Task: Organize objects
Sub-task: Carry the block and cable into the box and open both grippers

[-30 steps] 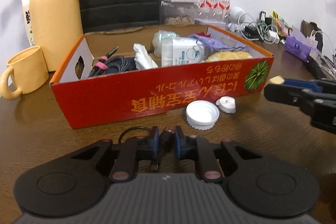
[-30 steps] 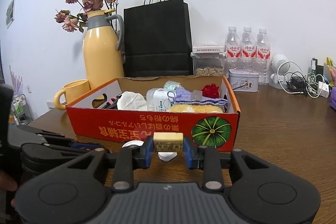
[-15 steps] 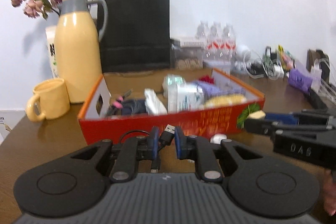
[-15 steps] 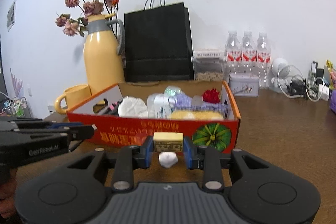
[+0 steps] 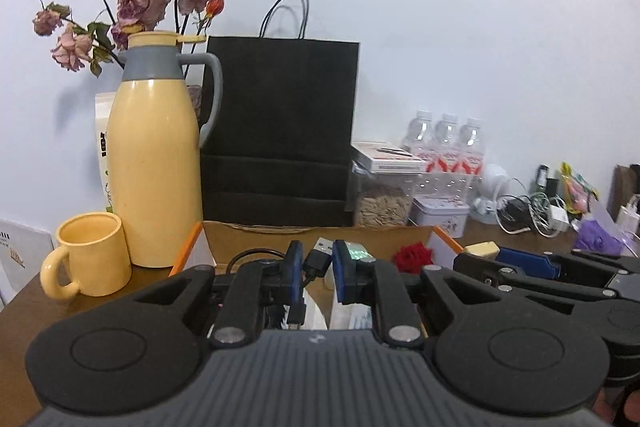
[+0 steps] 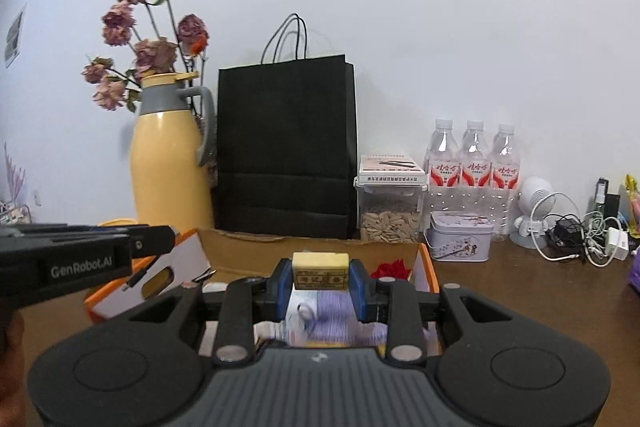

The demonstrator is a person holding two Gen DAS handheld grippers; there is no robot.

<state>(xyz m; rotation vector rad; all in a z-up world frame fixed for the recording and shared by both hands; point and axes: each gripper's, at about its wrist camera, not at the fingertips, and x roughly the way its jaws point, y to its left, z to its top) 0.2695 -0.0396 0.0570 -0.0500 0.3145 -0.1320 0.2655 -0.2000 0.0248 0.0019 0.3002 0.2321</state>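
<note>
A: Left hand-held gripper (image 5: 313,269) is clamped on a USB cable (image 5: 320,254), plug end up, the rest dangling below. Why so high?

B: Likely to clear the wall of the orange box (image 6: 425,264) before dropping it in. Right hand-held gripper (image 6: 320,285) pinches a yellow eraser (image 6: 320,270) by its sides, label facing the camera.

A: Both over the box?

B: Appears so. Red flower (image 5: 412,254) and purple cloth (image 6: 332,315) already lie inside; the box sits on the desk (image 6: 540,291).
</note>
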